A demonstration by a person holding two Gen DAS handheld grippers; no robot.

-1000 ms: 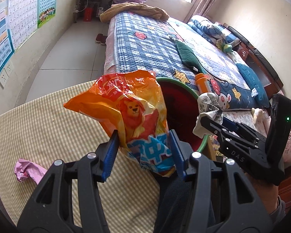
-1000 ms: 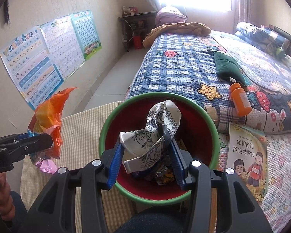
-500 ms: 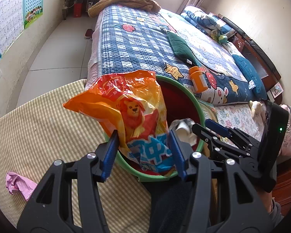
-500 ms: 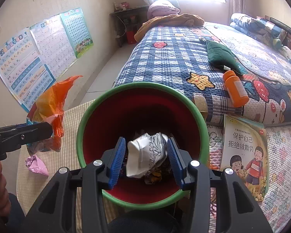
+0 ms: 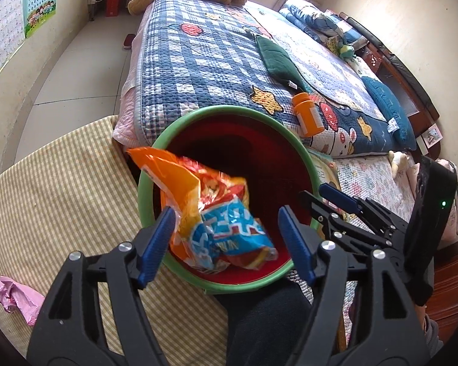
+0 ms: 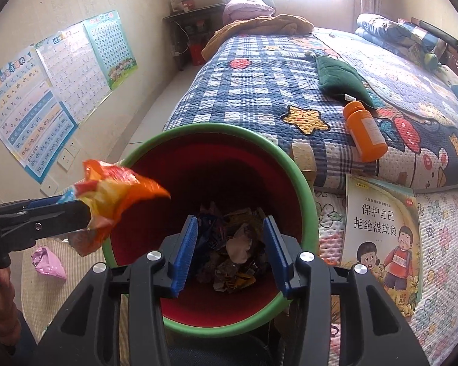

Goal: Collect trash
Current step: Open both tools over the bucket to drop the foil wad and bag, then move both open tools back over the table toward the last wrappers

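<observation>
A red bin with a green rim [image 5: 309,164] [image 6: 302,180] stands between the table and the bed, with several wrappers on its bottom [image 6: 238,253]. My left gripper [image 5: 229,235] is open over the bin's near edge. An orange and blue snack bag [image 5: 210,213] lies loose between its fingers, leaning on the left one, over the bin's mouth; it also shows in the right wrist view [image 6: 113,195]. My right gripper [image 6: 229,253] is open and empty above the bin. A crumpled pink wrapper [image 5: 18,297] [image 6: 47,259] lies on the checked tablecloth.
The checked table [image 5: 55,195] is at the left. The bed with a blue quilt [image 5: 204,52] is behind the bin, with an orange bottle [image 6: 365,132] and a green cushion [image 6: 339,79] on it. A children's book [image 6: 381,238] lies at the right of the bin.
My left gripper moved over the bin and opened, and the snack bag tipped down. My right gripper opened and let the crumpled white wrapper drop into the bin.
</observation>
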